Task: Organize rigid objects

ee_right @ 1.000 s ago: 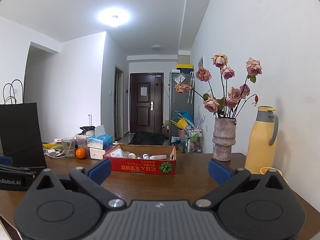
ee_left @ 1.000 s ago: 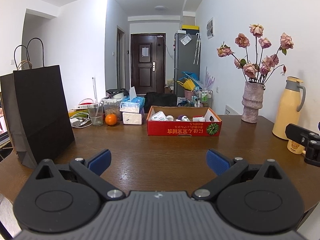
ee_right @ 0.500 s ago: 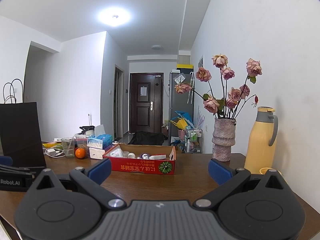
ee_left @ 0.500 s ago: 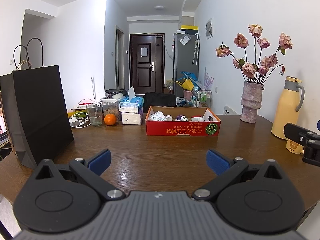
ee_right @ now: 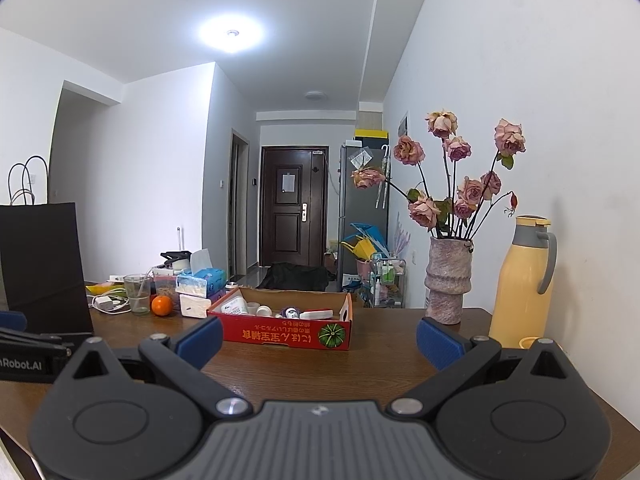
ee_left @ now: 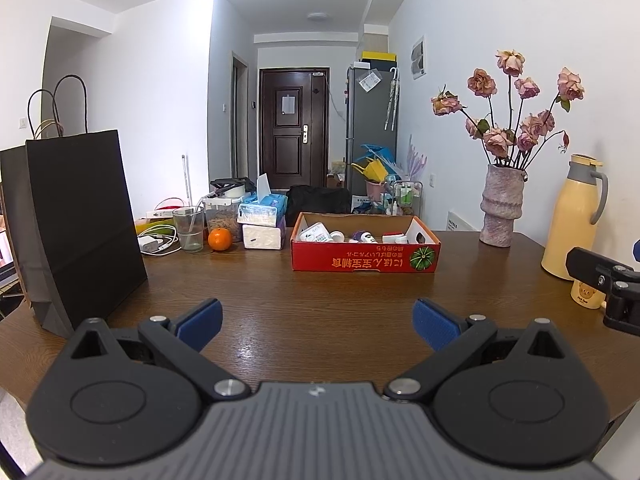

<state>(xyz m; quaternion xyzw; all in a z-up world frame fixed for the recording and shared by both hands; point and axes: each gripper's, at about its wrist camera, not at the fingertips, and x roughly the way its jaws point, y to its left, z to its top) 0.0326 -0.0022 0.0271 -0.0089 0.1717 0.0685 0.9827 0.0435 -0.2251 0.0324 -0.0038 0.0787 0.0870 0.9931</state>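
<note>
The red cardboard box (ee_left: 365,254) sat toward the far middle of the desk (ee_left: 280,312), and in it I could see a white bottle (ee_left: 315,233), a small cap-like piece and a few other small white containers lying loose along its floor; I could not tell what each one was. Just to its left stood stacked tissue packs (ee_left: 262,222), an orange (ee_left: 220,239), a glass (ee_left: 189,227) and a white charger with its cable (ee_left: 154,243), with a black paper bag (ee_left: 76,224) nearer me on that side. To the right were a vase of dried roses (ee_left: 501,204) and a yellow flask (ee_left: 572,216). My left hand-held gripper (ee_left: 316,322) hung low over bare wood, its blue pads spread wide with nothing between them; my right hand-held gripper (ee_right: 319,338) was likewise spread wide and empty, aimed at the box from well short of it. I judged that this fitted either a sorting still ahead or one already ended with the small things boxed, and the pictures did not settle which. Any reach into that box would have called for a downward tilt and a narrow, careful closing on one small item.
</note>
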